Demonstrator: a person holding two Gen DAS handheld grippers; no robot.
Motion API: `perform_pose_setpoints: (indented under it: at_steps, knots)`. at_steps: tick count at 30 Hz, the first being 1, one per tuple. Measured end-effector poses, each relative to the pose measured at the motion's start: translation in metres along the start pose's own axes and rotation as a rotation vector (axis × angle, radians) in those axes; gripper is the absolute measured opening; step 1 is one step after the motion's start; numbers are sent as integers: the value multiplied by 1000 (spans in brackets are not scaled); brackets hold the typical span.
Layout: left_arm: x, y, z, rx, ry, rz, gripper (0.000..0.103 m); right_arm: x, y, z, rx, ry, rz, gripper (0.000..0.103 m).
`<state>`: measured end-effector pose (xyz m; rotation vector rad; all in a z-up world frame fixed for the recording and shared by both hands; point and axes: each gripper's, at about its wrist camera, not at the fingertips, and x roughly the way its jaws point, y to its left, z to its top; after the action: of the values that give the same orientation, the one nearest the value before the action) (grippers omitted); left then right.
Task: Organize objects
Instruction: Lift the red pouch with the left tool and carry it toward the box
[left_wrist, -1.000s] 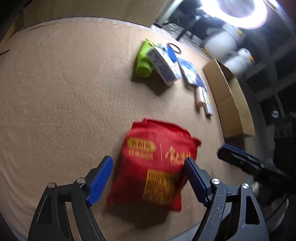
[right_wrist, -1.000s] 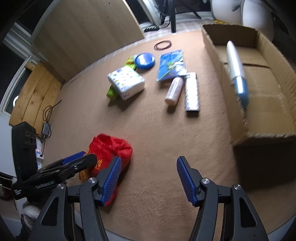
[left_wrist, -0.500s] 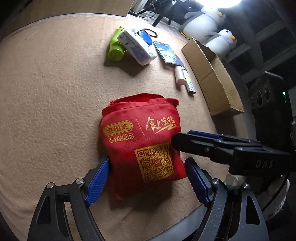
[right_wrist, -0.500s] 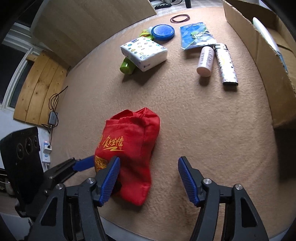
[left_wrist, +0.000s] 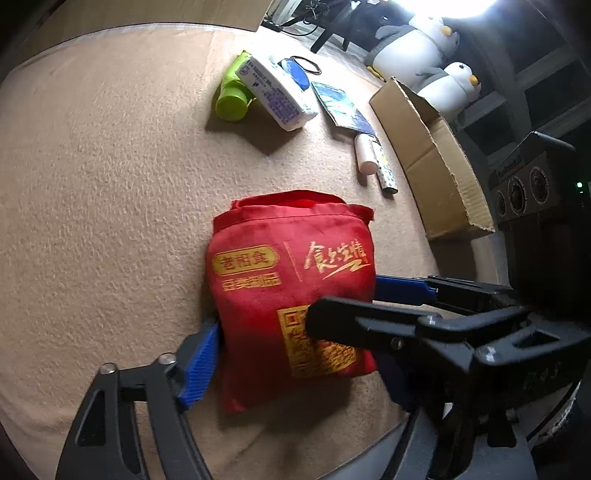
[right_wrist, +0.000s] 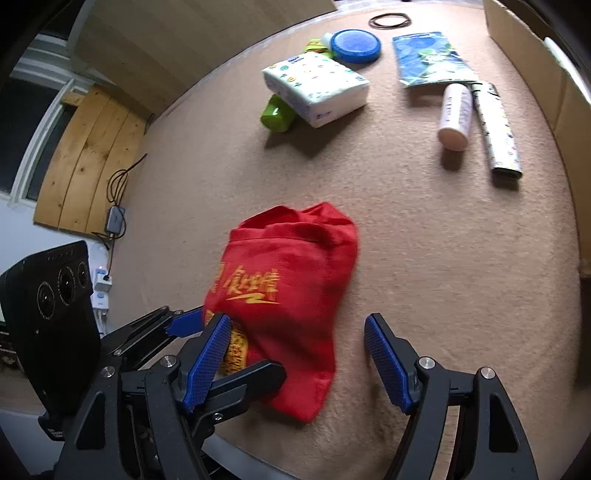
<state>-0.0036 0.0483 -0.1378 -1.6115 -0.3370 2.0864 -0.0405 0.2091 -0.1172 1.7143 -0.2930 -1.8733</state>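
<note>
A red cloth bag (left_wrist: 288, 295) with gold print lies on the tan carpet near its front edge; it also shows in the right wrist view (right_wrist: 288, 295). My left gripper (left_wrist: 295, 354) is open, its jaws on either side of the bag's near end. My right gripper (right_wrist: 295, 354) is open and straddles the bag's near corner from the other side. In the left wrist view, the right gripper's black fingers (left_wrist: 369, 325) cross over the bag and hide my right blue pad. Whether any pad touches the bag I cannot tell.
Further back lie a green bottle (right_wrist: 277, 112), a white tissue pack (right_wrist: 317, 86), a blue lid (right_wrist: 355, 46), a blue pouch (right_wrist: 430, 59), a white tube (right_wrist: 456, 116) and a patterned stick (right_wrist: 498, 127). An open cardboard box (left_wrist: 428, 158) stands at the right.
Both grippers have moved in on the red bag, which now fills more of each view. The right gripper's fingers now overlap the bag in the left wrist view.
</note>
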Motion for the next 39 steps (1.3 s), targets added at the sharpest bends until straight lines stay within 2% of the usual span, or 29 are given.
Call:
perform_pose_setpoints:
  at_steps: [3,8,17,24,31,39]
  knots:
    - [1,-8,2,5,-7,3,73,0,5,-1,-26,0,24,70]
    - [-4,-28,11,16,-38,-6,72,-12,6,2,-54,-32,-6,68]
    - [-12,-98,48,105,-114,-37,72,-76,-16,15,-48,-144,4,67]
    - [8,-160,75,169,-135,-77,72,-135,-54,23,-31,-233,-22,67]
    - [38,-214,91,215,-131,-91,71,-175,-101,28,-4,-283,-69,67]
    - [68,-254,105,236,-119,-78,71,-198,-142,32,19,-311,-112,67]
